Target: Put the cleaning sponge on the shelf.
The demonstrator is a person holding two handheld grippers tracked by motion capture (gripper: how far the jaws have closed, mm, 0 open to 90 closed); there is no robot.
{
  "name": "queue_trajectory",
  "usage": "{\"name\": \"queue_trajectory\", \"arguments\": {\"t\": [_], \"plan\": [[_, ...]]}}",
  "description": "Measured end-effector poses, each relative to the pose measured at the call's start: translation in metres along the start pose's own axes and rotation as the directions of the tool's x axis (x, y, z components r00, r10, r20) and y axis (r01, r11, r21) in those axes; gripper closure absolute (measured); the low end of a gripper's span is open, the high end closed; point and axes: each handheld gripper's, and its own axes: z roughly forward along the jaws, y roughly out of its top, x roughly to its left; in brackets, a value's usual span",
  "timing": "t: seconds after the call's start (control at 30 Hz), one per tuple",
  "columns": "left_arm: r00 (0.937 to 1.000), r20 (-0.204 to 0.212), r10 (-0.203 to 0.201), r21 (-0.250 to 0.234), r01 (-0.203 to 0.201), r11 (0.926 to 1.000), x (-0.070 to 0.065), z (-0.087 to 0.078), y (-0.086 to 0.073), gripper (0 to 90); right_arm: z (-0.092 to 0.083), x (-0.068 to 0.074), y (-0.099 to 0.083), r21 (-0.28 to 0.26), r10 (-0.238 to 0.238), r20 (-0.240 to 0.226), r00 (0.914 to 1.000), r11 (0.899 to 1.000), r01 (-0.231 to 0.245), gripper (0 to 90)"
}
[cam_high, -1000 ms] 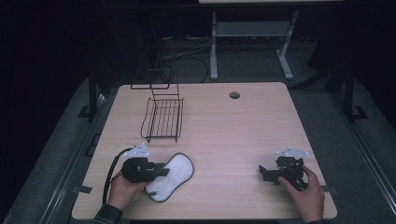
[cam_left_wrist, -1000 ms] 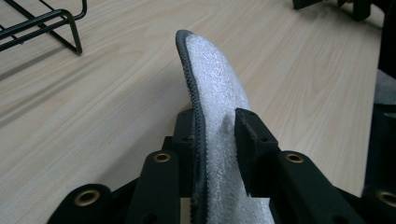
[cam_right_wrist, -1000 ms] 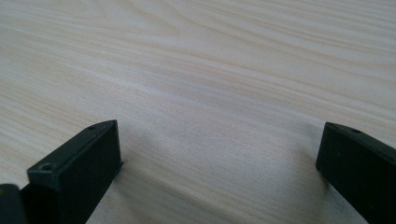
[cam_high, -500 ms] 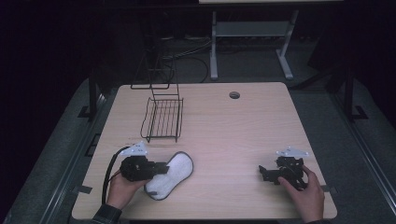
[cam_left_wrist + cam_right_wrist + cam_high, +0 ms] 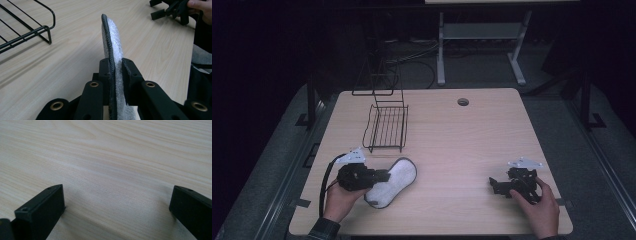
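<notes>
A white padded insole (image 5: pixel 396 176) with a dark rim lies at the table's front left. My left gripper (image 5: pixel 382 176) lies on its side there, held by a hand. Its jaws have just been closing and now pinch the near end of the insole (image 5: pixel 113 42) between both pads, so the left gripper (image 5: pixel 116 67) is shut on it. At the front right, a hand holds my right gripper (image 5: pixel 493 186) low over the wood. In its own view the right gripper (image 5: pixel 117 202) stands open, with bare table between the fingers.
A black wire rack (image 5: pixel 387 125) stands just behind the insole, its front corner (image 5: pixel 47 27) close to the left jaws. A cable hole (image 5: pixel 463 102) sits near the table's (image 5: pixel 452 145) far edge. The right gripper (image 5: pixel 170 10) shows far off in the left gripper view.
The left gripper's jaws have drawn in on the insole, and gripper and insole have shifted slightly. The right hand and its gripper have stayed put.
</notes>
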Motion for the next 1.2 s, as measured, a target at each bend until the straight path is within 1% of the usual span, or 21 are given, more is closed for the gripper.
{"name": "queue_trajectory", "arguments": {"t": [0.3,0.47,0.6,0.73,0.93,1.03,1.2], "plan": [[0.9999,-0.009,0.014,-0.013,-0.014,0.9998,-0.001,-0.008,0.007,79.4,0.0,0.0,0.0,0.0,-0.001,0.0,1.0,1.0,0.001,0.0],[0.9999,-0.015,0.003,-0.033,-0.004,0.9995,0.002,-0.015,0.01,79.6,0.0,0.0,0.0,0.0,0.0,0.0,1.0,1.0,0.0,0.0],[0.9997,-0.023,-0.005,-0.048,0.004,0.9989,0.005,-0.02,0.012,79.6,0.0,0.0,0.0,0.0,0.0,0.0,1.0,1.0,0.0,0.0],[0.9992,-0.039,0.005,-0.049,-0.006,0.9988,0.008,-0.024,0.016,79.6,0.0,0.0,0.0,0.0,0.0,0.0,1.0,1.0,0.0,0.0],[0.9986,-0.051,-0.009,-0.066,0.006,0.9978,0.016,-0.029,0.018,79.6,0.0,0.0,0.0,0.0,0.0,0.0,1.0,1.0,0.0,0.0],[0.9981,-0.057,-0.024,-0.081,0.019,0.9965,0.021,-0.033,0.019,79.6,0.0,0.0,0.0,0.0,0.0,0.0,1.0,1.0,0.0,0.0],[0.9968,-0.074,-0.029,-0.087,0.023,0.9959,0.027,-0.038,0.023,79.6,0.0,0.0,0.0,0.0,0.0,0.0,1.0,1.0,0.0,0.0]]}}
